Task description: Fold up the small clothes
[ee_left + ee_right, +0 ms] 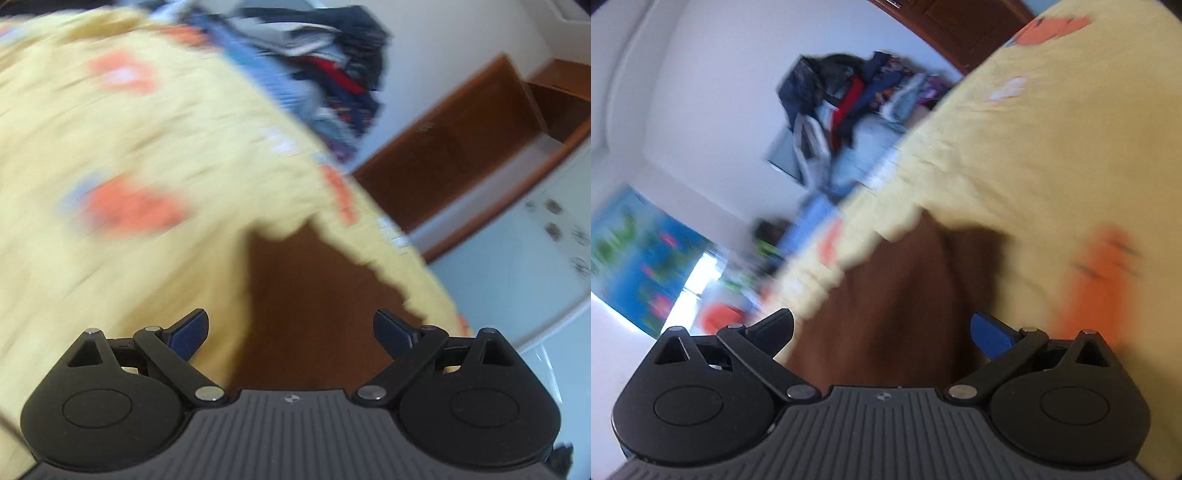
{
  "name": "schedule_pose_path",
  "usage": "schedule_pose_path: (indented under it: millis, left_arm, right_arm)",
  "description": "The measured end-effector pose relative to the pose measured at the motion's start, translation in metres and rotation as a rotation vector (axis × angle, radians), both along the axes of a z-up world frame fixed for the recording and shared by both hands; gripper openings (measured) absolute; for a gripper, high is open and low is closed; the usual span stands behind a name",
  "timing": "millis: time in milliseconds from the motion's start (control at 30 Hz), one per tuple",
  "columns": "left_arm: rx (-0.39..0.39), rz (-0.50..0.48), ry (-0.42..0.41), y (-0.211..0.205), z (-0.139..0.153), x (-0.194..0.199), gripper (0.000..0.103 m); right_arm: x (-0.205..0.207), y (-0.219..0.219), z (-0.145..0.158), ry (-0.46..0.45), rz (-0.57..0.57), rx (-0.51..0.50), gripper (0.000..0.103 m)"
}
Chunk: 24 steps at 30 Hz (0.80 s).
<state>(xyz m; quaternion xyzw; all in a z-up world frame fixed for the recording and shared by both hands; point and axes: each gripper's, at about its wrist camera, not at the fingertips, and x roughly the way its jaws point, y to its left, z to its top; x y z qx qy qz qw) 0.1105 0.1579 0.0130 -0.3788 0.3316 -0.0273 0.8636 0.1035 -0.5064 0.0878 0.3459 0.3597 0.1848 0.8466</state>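
A yellow garment [129,129] with orange prints lies spread over a brown table [303,295], blurred by motion. Its ragged hem runs just ahead of my left gripper [290,317], which stands open over bare wood with nothing between its fingers. In the right wrist view the same yellow garment [1052,147] fills the right side, and its edge crosses in front of my right gripper [882,316]. That gripper is open wide above the brown table [897,295] and holds nothing.
A heap of dark, red and blue clothes [325,74] is piled beyond the garment, seen too in the right wrist view as a clothes pile [842,103] against a white wall. Brown wooden furniture [461,140] stands to the right. A colourful blue panel [635,258] is at far left.
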Motion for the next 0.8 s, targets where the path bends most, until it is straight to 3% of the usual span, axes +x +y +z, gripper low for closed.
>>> schedule_pose_path:
  millis: [33,67,167,267,333,367,400,433,467,500,533,567,633,800]
  left_arm:
    - [-0.007,0.011,0.015,0.004,-0.008,-0.013,0.096]
    - [-0.016,0.019,-0.021,0.006,-0.013,-0.030,0.097]
    - [-0.028,0.040,-0.046,-0.004,-0.013,-0.052,0.098]
    - [-0.177,-0.053,-0.050,-0.020,-0.022,-0.035,0.098]
    - [-0.143,-0.051,-0.060,-0.029,-0.020,-0.021,0.097]
    - [-0.145,-0.033,-0.055,-0.031,-0.020,-0.015,0.097]
    - [-0.163,-0.018,-0.050,-0.032,-0.020,-0.011,0.096]
    - [-0.176,-0.008,-0.042,-0.033,-0.020,-0.010,0.085]
    - [-0.180,-0.005,-0.017,-0.032,-0.022,-0.005,0.058]
    - [-0.178,-0.007,0.016,-0.030,-0.025,0.000,0.044]
    - [-0.172,0.003,0.042,-0.030,-0.028,0.003,0.021]
    - [-0.161,0.005,0.069,-0.029,-0.031,0.004,0.008]
    - [-0.146,-0.004,0.074,-0.026,-0.032,0.004,0.007]
    - [-0.063,-0.060,0.001,-0.029,-0.002,-0.025,0.005]
  right_arm:
    - [-0.018,-0.003,-0.005,0.024,0.001,-0.029,0.102]
    - [-0.032,-0.006,-0.009,0.054,0.004,-0.039,0.102]
    - [-0.059,-0.006,-0.018,0.069,0.002,0.000,0.103]
    - [-0.053,0.007,-0.022,0.078,0.008,0.052,0.103]
    - [-0.040,0.020,-0.024,0.085,0.015,0.104,0.102]
    - [-0.033,0.025,-0.024,0.089,0.009,0.110,0.097]
    - [-0.026,0.029,-0.024,0.106,0.007,0.116,0.085]
    - [-0.015,0.033,-0.026,0.119,0.014,0.113,0.075]
    - [-0.010,0.037,-0.029,0.141,0.028,0.105,0.050]
    - [0.001,0.043,-0.032,0.168,0.038,0.087,0.027]
    - [0.005,0.047,-0.036,0.187,0.049,0.066,0.022]
    - [0.003,0.047,-0.039,0.183,0.058,0.055,0.019]
    - [-0.002,0.046,-0.036,0.163,0.062,0.043,0.018]
    - [-0.020,0.046,-0.001,0.058,0.132,0.015,0.017]
